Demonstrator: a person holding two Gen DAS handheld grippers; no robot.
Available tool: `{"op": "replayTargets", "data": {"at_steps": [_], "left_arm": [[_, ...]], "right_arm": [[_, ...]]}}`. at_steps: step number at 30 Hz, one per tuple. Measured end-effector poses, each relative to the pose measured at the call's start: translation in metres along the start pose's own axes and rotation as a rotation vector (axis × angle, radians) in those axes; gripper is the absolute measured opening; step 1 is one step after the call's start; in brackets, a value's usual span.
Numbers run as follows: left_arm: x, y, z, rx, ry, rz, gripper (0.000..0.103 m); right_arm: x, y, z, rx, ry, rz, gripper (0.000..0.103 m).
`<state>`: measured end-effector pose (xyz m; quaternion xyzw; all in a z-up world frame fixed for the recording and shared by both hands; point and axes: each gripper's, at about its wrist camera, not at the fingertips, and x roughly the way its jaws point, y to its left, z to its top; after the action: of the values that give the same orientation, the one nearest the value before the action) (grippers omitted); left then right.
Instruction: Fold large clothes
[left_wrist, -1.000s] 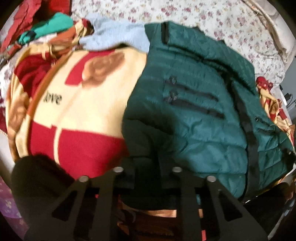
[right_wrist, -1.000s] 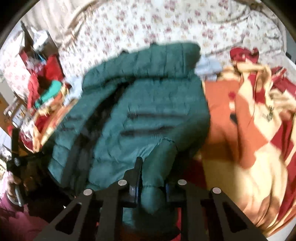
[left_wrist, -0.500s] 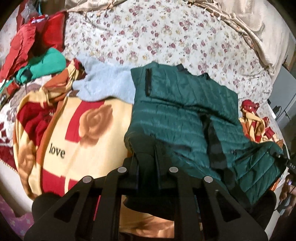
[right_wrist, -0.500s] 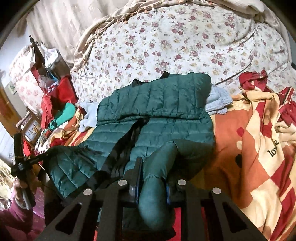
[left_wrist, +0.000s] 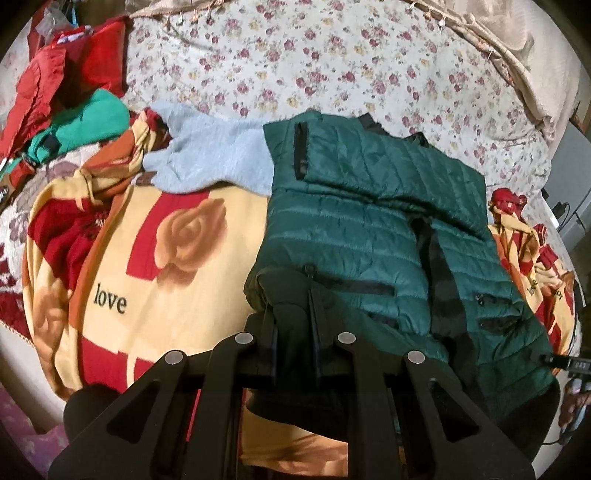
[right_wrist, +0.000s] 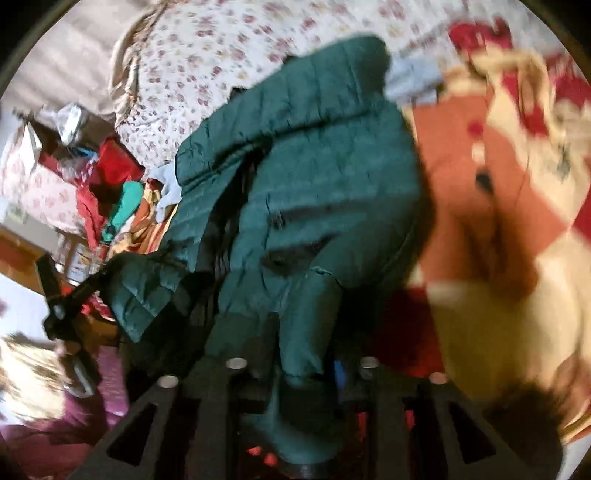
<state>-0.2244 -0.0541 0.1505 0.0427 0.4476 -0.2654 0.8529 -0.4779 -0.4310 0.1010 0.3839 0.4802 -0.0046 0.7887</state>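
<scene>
A dark green quilted jacket (left_wrist: 354, 221) lies on a bed over a red and cream "love" blanket (left_wrist: 155, 280), its front facing up with a black zip band down the middle. My left gripper (left_wrist: 291, 325) is shut on the dark cuffed end of one jacket sleeve. In the right wrist view, which is blurred, the jacket (right_wrist: 317, 192) fills the middle, and my right gripper (right_wrist: 303, 354) is shut on the other green sleeve, which hangs down between the fingers. The left gripper (right_wrist: 62, 310) also shows at the left, holding the jacket's edge.
A grey garment (left_wrist: 214, 158) lies behind the jacket. Red and teal clothes (left_wrist: 74, 110) are piled at the far left. A floral bedspread (left_wrist: 332, 66) covers the back of the bed. The blanket (right_wrist: 498, 240) spreads to the right.
Both grippers keep their hold on the sleeves. The left view has drawn back and steadied. The right gripper has swung and tilted, blurring its view, and the jacket now leans across it.
</scene>
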Motion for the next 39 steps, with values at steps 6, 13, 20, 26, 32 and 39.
{"op": "replayTargets", "data": {"at_steps": [6, 13, 20, 26, 32, 39], "left_arm": [[-0.002, 0.0, 0.001, -0.015, 0.003, -0.008, 0.012], [-0.015, -0.011, 0.03, -0.013, -0.078, -0.029, 0.012], [-0.007, -0.014, 0.08, -0.055, -0.167, 0.002, 0.012], [0.009, -0.019, 0.113, -0.068, -0.202, 0.034, 0.012], [0.031, -0.02, 0.139, -0.082, -0.215, 0.066, 0.012], [0.062, -0.019, 0.171, -0.113, -0.214, 0.1, 0.012]], "right_arm": [[0.0, 0.027, -0.003, -0.171, -0.034, -0.084, 0.025], [-0.047, 0.053, 0.038, -0.243, -0.27, -0.051, 0.019], [-0.059, 0.062, 0.1, -0.21, -0.425, -0.074, 0.019], [-0.056, 0.049, 0.149, -0.137, -0.461, -0.08, 0.019], [-0.044, 0.037, 0.187, -0.083, -0.479, -0.094, 0.019], [-0.029, 0.039, 0.229, -0.092, -0.482, -0.119, 0.019]]}}
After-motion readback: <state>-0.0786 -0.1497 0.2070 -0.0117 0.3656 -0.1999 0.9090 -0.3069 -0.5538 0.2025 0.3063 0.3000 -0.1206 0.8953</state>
